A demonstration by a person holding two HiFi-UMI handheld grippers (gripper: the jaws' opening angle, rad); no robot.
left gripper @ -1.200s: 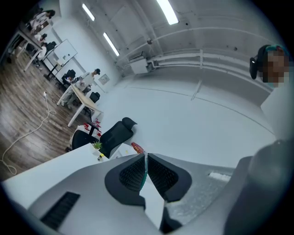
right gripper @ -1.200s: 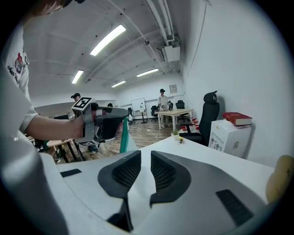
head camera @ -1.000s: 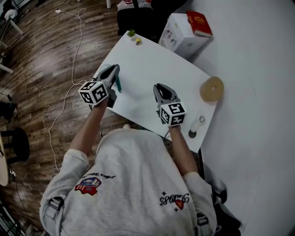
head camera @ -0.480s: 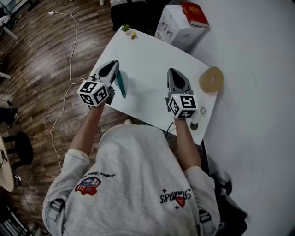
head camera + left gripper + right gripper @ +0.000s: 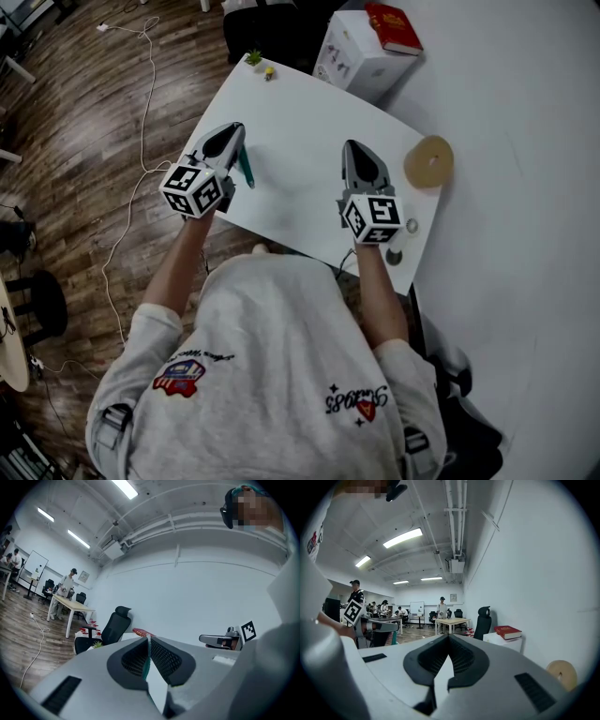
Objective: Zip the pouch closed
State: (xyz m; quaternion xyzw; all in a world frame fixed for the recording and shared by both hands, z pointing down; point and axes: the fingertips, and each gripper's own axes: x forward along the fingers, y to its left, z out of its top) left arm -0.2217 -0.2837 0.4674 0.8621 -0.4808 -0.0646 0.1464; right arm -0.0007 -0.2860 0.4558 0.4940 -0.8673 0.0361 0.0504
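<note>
Grey left gripper (image 5: 232, 133) clamps the thin, floppy-looking teal pouch (image 5: 245, 171) mid-left, grey right gripper (image 5: 353, 148) is shut empty, so I'd pinch the pouch's zipper end.

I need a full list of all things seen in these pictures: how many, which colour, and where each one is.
table: 1, white, middle, below both tongs
pouch: 1, teal, seen edge-on, over the table's left side
tape roll: 1, tan, table's right corner
small round things: 2, one pale, one dark, table's right edge; too small to name
box: 1, white, beyond the table
book: 1, red, on the box
plant: 1, green, table's far corner
yellow thing: 1, beside the plant
cable: 1, white, on the wooden floor
chair: 1, black, by the wall
sweatshirt: 1, grey, on the person
left tongs: shut on the pouch
right tongs: shut, empty
</note>
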